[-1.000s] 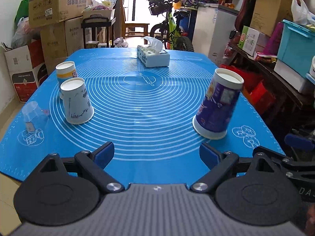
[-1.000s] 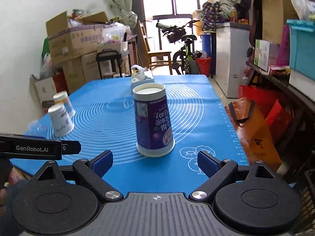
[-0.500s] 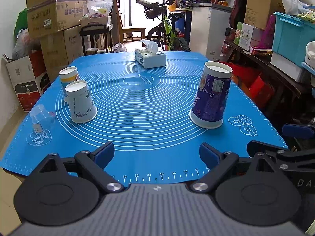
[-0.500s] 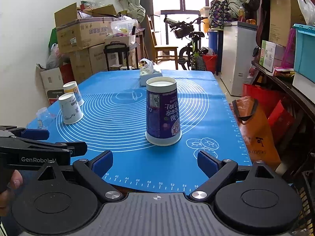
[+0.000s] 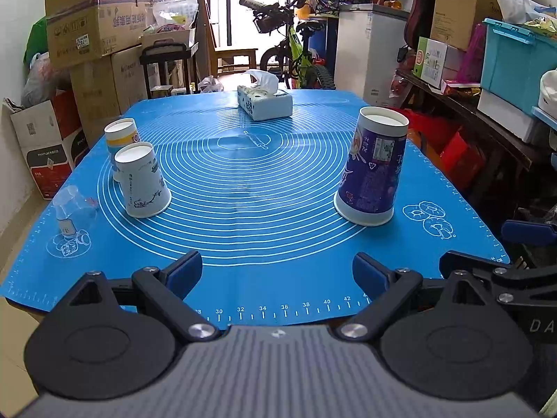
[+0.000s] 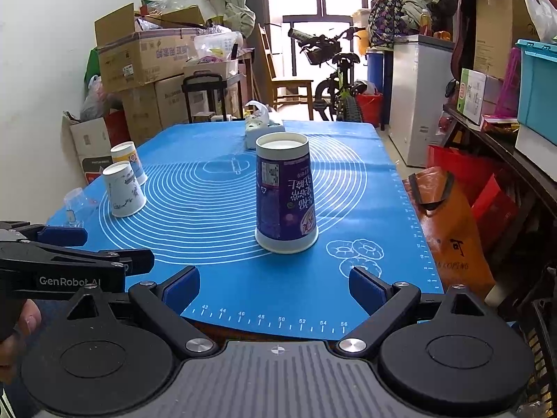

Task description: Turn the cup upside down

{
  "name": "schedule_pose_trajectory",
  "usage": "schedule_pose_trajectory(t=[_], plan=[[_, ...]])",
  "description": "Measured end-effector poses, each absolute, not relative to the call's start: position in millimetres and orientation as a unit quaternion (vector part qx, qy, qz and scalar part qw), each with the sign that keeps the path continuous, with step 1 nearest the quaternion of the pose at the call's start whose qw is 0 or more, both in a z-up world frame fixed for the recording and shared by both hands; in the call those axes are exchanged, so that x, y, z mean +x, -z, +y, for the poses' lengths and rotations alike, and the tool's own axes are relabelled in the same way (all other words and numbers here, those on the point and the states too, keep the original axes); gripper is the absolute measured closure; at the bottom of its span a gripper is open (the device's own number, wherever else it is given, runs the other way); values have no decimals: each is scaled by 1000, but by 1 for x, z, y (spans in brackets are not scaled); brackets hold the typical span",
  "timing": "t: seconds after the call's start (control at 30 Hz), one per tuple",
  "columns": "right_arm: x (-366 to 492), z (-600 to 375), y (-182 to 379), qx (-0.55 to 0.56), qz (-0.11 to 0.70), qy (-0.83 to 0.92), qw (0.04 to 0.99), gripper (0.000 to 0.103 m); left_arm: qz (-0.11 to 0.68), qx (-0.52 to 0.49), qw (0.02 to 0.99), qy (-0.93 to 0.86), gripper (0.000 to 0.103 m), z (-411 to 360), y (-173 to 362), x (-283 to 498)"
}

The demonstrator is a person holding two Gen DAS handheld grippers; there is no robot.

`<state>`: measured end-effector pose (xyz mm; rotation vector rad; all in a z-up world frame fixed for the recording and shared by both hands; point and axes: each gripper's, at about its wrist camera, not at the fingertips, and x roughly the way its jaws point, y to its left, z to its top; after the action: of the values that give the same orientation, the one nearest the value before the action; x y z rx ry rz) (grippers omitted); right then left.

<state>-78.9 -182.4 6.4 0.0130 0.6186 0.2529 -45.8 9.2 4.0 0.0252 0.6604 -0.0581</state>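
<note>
A tall purple paper cup (image 5: 372,167) stands upside down on the blue mat (image 5: 264,188), right of centre; it also shows in the right wrist view (image 6: 284,195). A white printed cup (image 5: 141,179) and a yellow-banded cup (image 5: 120,136) stand upside down at the left. A clear plastic cup (image 5: 71,209) sits upside down near the left edge. My left gripper (image 5: 277,273) is open and empty at the mat's near edge. My right gripper (image 6: 275,285) is open and empty, short of the purple cup.
A tissue box (image 5: 264,102) sits at the mat's far end. Cardboard boxes (image 5: 101,35) stack at the left, shelves with bins (image 5: 515,69) at the right, a bicycle (image 5: 296,52) behind. An orange bag (image 6: 449,223) hangs by the table's right side.
Both grippers have pulled back toward the near edge of the table and stayed open. The purple cup stands still on the mat.
</note>
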Motion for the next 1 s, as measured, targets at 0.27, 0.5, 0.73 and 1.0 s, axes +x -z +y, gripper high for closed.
schedule_pose_trajectory(t=[0.27, 0.5, 0.73, 1.0], plan=[[-79, -182, -6, 6, 304, -123, 945, 10, 326, 14, 945, 27, 10, 8, -2, -46], [-80, -181, -5, 6, 302, -122, 945, 10, 325, 17, 945, 29, 10, 8, -4, -46], [-80, -182, -4, 10, 305, -121, 944, 10, 329, 17, 944, 31, 10, 8, -3, -44], [-82, -186, -7, 13, 301, -121, 946, 10, 327, 18, 944, 31, 10, 8, -4, -44]])
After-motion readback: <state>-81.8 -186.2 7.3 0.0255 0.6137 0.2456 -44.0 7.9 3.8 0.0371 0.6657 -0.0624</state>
